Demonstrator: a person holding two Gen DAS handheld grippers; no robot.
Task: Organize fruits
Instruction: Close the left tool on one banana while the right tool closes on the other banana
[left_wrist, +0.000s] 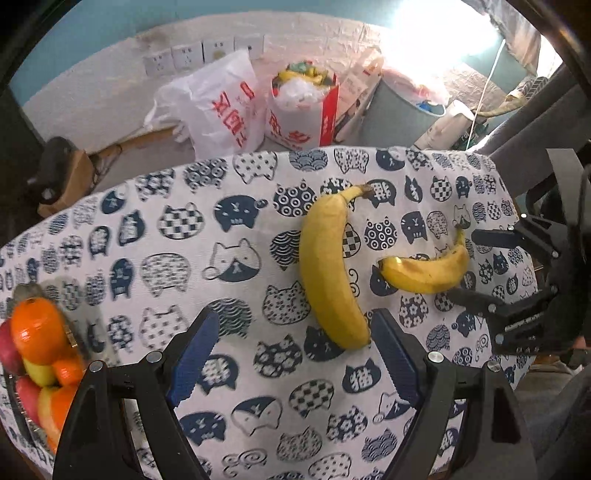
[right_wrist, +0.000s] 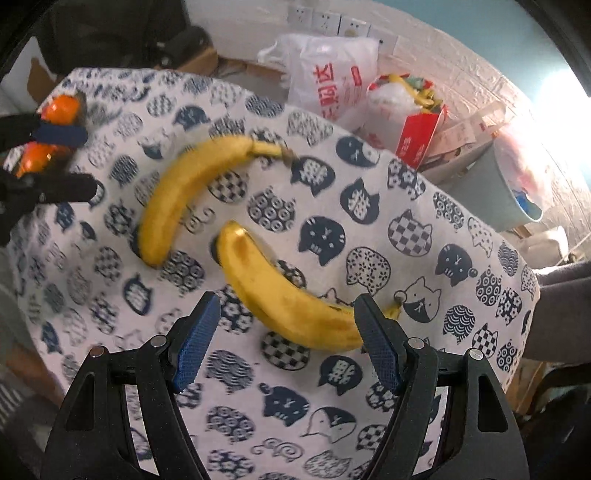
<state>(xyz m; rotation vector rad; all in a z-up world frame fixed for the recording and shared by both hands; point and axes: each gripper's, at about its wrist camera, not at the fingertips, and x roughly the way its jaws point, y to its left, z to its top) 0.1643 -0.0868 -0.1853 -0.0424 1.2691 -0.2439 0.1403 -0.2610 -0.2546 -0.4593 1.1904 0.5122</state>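
Two yellow bananas lay flat on the cat-print tabletop (left_wrist: 184, 229), near each other but not touching. The longer banana (left_wrist: 330, 269) curved lengthwise, its brown stem pointing toward the far edge. The shorter banana (left_wrist: 424, 271), flecked with brown, lay crosswise just beside it. At the tabletop's edge, oranges (left_wrist: 37, 330), red apples (left_wrist: 9, 350) and yellow-green fruit (left_wrist: 40, 373) were heaped together.

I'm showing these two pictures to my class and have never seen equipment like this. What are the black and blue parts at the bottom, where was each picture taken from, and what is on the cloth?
Each picture comes from a camera on a hand-held gripper, looking along its two fingers. The left gripper and right gripper are both open, holding nothing. On the cat-print tablecloth lie a large banana and a small banana. Oranges and apples sit piled at the left edge.
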